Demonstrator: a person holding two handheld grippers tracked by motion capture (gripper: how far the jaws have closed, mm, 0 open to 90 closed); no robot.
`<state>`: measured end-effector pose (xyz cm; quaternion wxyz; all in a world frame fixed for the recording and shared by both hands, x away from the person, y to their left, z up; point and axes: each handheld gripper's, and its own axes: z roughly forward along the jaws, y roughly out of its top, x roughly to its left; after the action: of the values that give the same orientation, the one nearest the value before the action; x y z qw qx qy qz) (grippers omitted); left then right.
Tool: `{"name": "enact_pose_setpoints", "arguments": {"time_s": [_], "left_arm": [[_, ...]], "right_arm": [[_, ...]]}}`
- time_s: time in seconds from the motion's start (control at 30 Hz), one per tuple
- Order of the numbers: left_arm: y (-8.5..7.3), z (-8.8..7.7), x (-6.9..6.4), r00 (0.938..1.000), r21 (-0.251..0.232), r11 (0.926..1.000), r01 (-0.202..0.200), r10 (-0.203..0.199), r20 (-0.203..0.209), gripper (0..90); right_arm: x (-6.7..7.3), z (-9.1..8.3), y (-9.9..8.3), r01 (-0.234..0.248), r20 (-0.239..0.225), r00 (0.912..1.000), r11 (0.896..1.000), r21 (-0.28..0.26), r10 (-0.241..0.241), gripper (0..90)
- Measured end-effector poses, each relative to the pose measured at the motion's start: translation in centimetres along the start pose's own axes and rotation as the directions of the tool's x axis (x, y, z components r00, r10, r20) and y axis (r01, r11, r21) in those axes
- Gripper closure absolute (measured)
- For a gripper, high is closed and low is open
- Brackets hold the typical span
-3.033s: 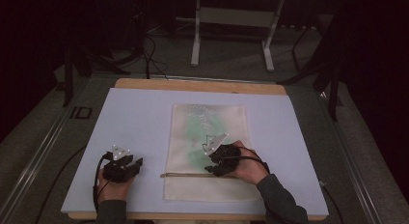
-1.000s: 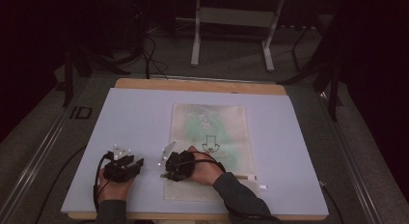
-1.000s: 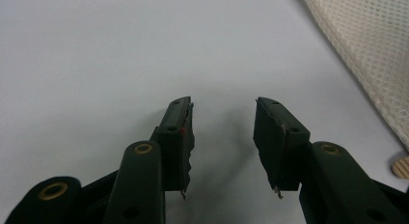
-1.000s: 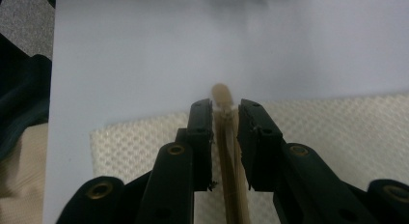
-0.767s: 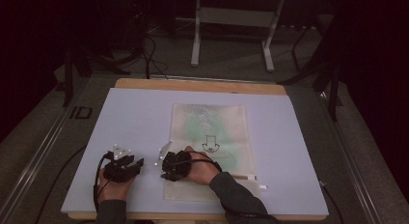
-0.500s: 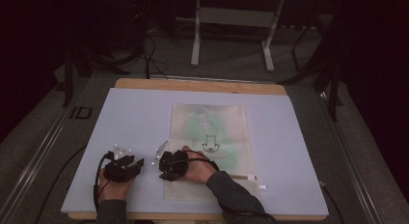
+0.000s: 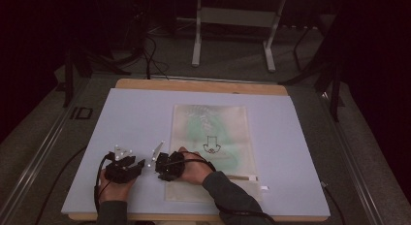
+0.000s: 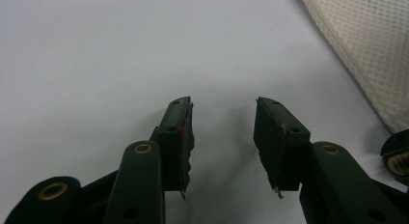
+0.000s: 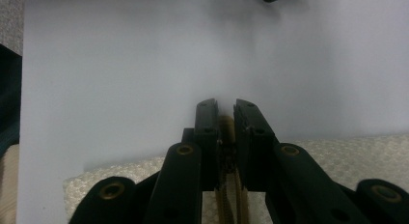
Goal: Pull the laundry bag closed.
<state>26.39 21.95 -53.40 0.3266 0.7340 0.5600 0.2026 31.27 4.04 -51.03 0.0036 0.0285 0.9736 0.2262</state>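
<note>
Claw tips of the right claw (image 9: pixel 225 119) have just been closing and now pinch the brass zipper pull (image 9: pixel 225 130) of a cream mesh pouch (image 7: pixel 213 137), at the pouch's near left corner. The left claw (image 8: pixel 223 132) rests just left of it, jaws apart with nothing between them, over bare table (image 7: pixel 135 113). The pouch lies flat in the middle of the table, reaching toward the near edge.

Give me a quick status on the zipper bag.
Right tongs shut on the zipper pull at the mesh bag's corner. Left tongs open, empty, beside it. Nothing in the way.
</note>
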Motion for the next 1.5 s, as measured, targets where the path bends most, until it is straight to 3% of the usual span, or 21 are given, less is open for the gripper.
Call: {"name": "enact_pose_setpoints", "arguments": {"time_s": [0.37,0.73,1.1,1.33,1.5], "left_arm": [[0.0,0.0,-0.1,1.0000,0.000,1.0000,-0.005,0.005,-0.001,57.3],[0.0,-0.1,-0.5,0.9997,-0.006,0.9999,-0.015,0.016,0.017,58.1],[0.1,-0.3,-1.5,0.9965,-0.026,0.9995,-0.018,0.020,0.081,61.7],[0.3,0.1,-2.5,0.9906,-0.021,0.9983,-0.054,0.056,0.124,66.0],[0.4,0.4,-3.0,0.9859,-0.026,0.9982,-0.054,0.057,0.157,70.4]], "right_arm": [[0.0,-1.7,-0.4,0.004,0.005,1.0000,0.997,-0.078,-0.004,80.9],[-0.2,-2.8,-3.0,-0.040,-0.016,0.9991,0.992,-0.119,0.039,81.1],[-0.8,-1.6,-4.3,-0.093,-0.061,0.9944,0.989,-0.118,0.086,80.7],[-0.6,-1.5,-4.8,-0.097,-0.050,0.9946,0.986,-0.138,0.091,81.5],[-0.5,-1.5,-4.9,-0.096,-0.046,0.9949,0.985,-0.143,0.090,81.5]]}}
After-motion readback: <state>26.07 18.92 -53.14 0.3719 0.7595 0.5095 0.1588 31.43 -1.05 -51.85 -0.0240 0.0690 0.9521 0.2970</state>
